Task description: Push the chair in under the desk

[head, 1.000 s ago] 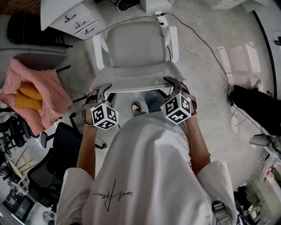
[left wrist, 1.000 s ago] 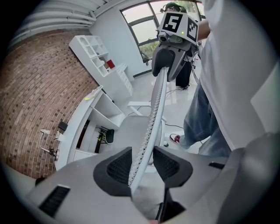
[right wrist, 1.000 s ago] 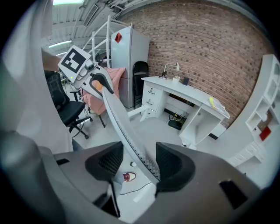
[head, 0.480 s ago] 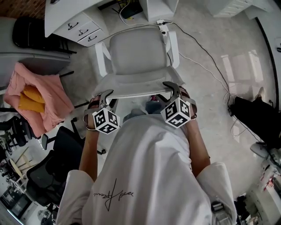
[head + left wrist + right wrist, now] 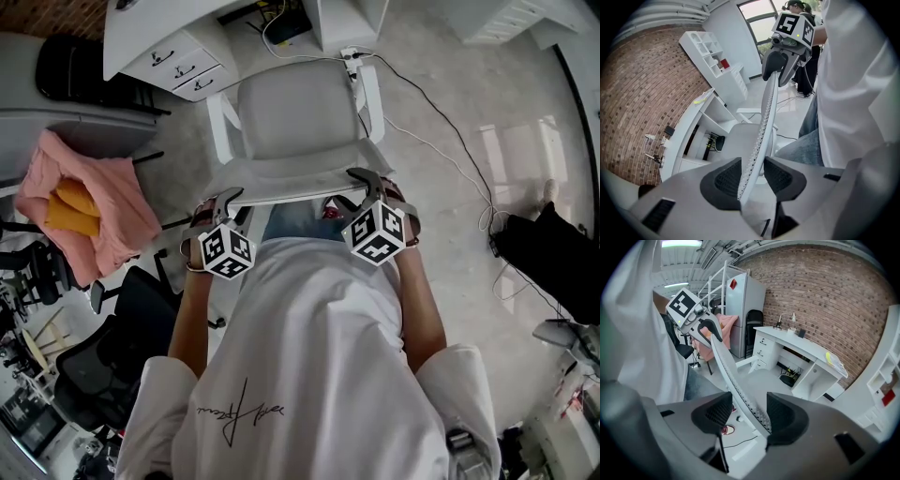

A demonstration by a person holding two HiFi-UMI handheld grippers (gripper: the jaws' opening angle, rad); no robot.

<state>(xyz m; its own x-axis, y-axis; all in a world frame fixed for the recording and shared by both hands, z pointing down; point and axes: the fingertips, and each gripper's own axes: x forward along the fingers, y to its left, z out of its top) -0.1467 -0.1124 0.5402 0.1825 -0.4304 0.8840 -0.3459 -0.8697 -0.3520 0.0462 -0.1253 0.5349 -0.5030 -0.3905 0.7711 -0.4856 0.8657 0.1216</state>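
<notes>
A light grey office chair faces a white desk at the top of the head view. Its seat front sits just short of the desk opening. My left gripper is shut on the left end of the backrest's top edge, and my right gripper is shut on the right end. In the left gripper view the thin mesh backrest runs between the left gripper's pads up to the right gripper. The right gripper view shows the same backrest between the right gripper's pads.
A drawer unit stands under the desk's left side. A power strip and cables lie on the floor right of the chair. Pink cloth and black chairs crowd the left. Someone's dark leg is at right.
The chair, both grippers and the person have moved together toward the desk; the desk and drawers now lie closer to the seat. Both grips look unchanged.
</notes>
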